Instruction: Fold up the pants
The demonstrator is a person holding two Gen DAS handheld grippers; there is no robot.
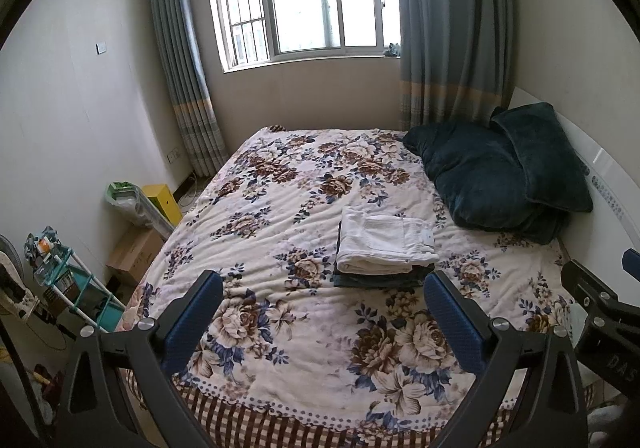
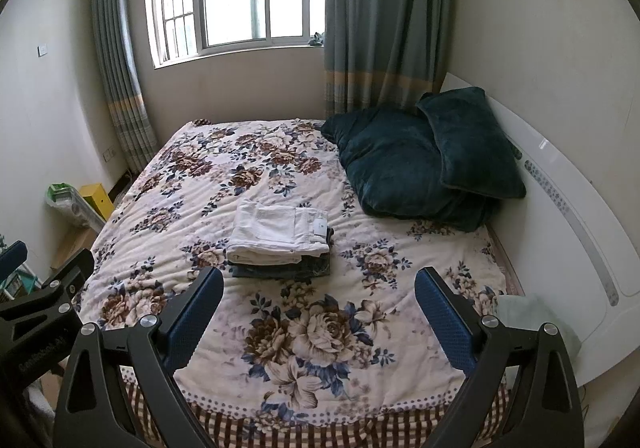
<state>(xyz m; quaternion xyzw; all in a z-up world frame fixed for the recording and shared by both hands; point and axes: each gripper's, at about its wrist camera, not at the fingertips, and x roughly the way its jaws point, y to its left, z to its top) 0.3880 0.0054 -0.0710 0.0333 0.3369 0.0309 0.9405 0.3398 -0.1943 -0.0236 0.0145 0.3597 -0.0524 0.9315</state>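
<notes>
White pants (image 1: 386, 246) sit folded on dark stack (image 1: 376, 279), bed (image 1: 280, 208); my left tongs (image 1: 324, 312) and right tongs (image 2: 319, 308) both released, empty. Looks done.

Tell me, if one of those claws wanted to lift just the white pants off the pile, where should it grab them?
Probably the rounded folded edge of the white pants nearest the cameras, coming in low from the foot of the bed. That edge bulges over the dark folded pants beneath, so a finger could slip between the layers. Both claws are open.

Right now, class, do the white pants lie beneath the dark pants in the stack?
No, the white pants lie on top of the dark pants.
</notes>
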